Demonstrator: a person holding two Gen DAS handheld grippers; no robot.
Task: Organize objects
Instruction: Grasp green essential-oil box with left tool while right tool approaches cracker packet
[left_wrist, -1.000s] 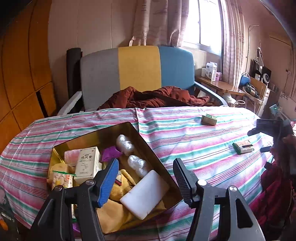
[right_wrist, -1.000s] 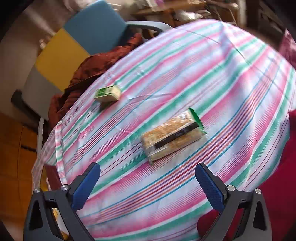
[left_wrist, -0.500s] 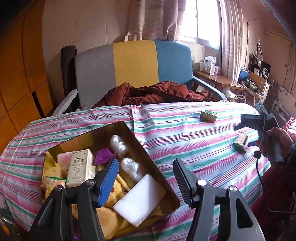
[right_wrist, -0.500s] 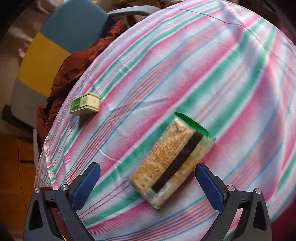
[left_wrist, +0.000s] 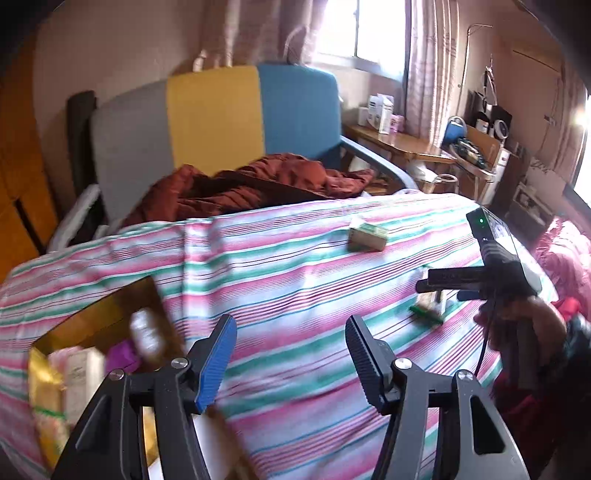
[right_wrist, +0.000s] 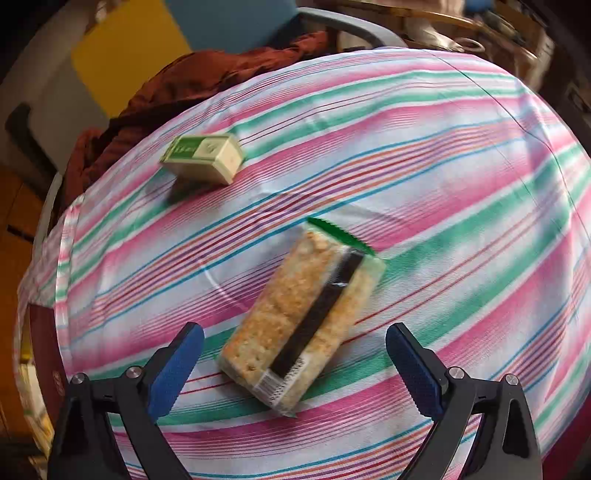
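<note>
A clear pack of crackers (right_wrist: 306, 317) with a black band and green end lies on the striped tablecloth (right_wrist: 424, 177). My right gripper (right_wrist: 295, 332) is open just above it, its blue pads either side of the pack's near end and not touching it. A small green and white box (right_wrist: 203, 157) lies farther back to the left. In the left wrist view my left gripper (left_wrist: 291, 350) is open and empty over the cloth. The gold tin (left_wrist: 92, 317), filled with packets, sits at its lower left. The same view shows the right gripper (left_wrist: 439, 284) in a hand, over the crackers (left_wrist: 428, 310).
A chair (left_wrist: 214, 118) with a grey, yellow and blue back stands behind the table, a maroon garment (left_wrist: 258, 184) heaped on its seat. A cluttered side table (left_wrist: 402, 142) and shelves fill the right side by the window. The green box (left_wrist: 367, 238) lies mid-table.
My left gripper swung right, so the tin slid to the view's lower left. My right gripper sank and rolled toward the crackers, whose near end now lies between its fingers.
</note>
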